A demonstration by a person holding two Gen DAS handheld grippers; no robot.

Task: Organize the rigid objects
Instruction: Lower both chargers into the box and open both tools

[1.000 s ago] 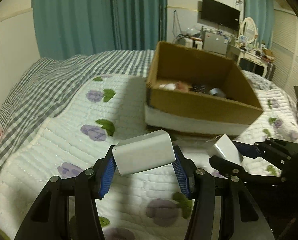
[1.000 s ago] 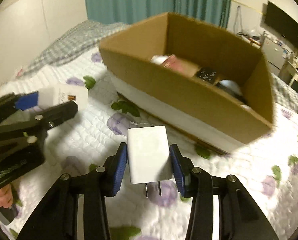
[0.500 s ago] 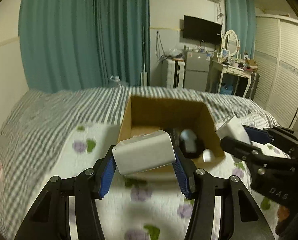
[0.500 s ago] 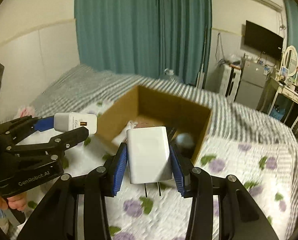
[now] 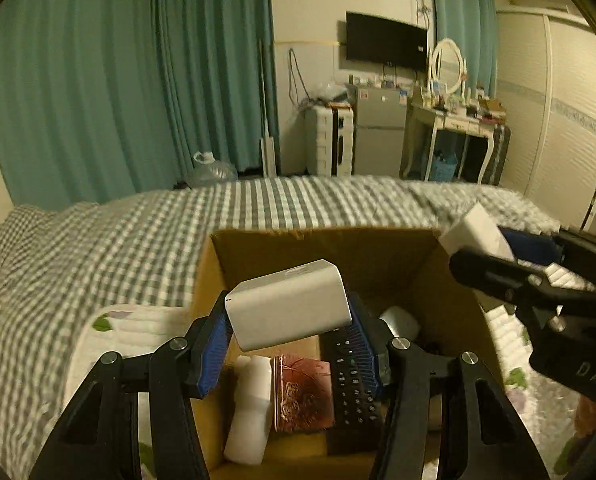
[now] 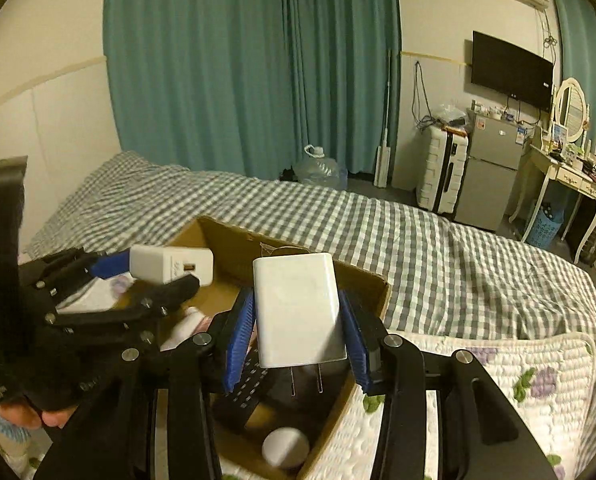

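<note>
My left gripper is shut on a white USB charger block and holds it above the open cardboard box. My right gripper is shut on a white wall charger with two prongs pointing down, also above the box. Each gripper shows in the other's view: the right one at the box's right wall, the left one over its left side. Inside lie a white bottle, a copper-red card box, a black remote and a white round object.
The box sits on a bed with a grey checked cover and a white quilt with purple flowers. Beyond the bed stand teal curtains, a water jug, a white suitcase, a small fridge and a dressing table.
Both grippers have risen and moved forward from beside the box to above its opening, each still holding its charger. The box interior now shows from above.
</note>
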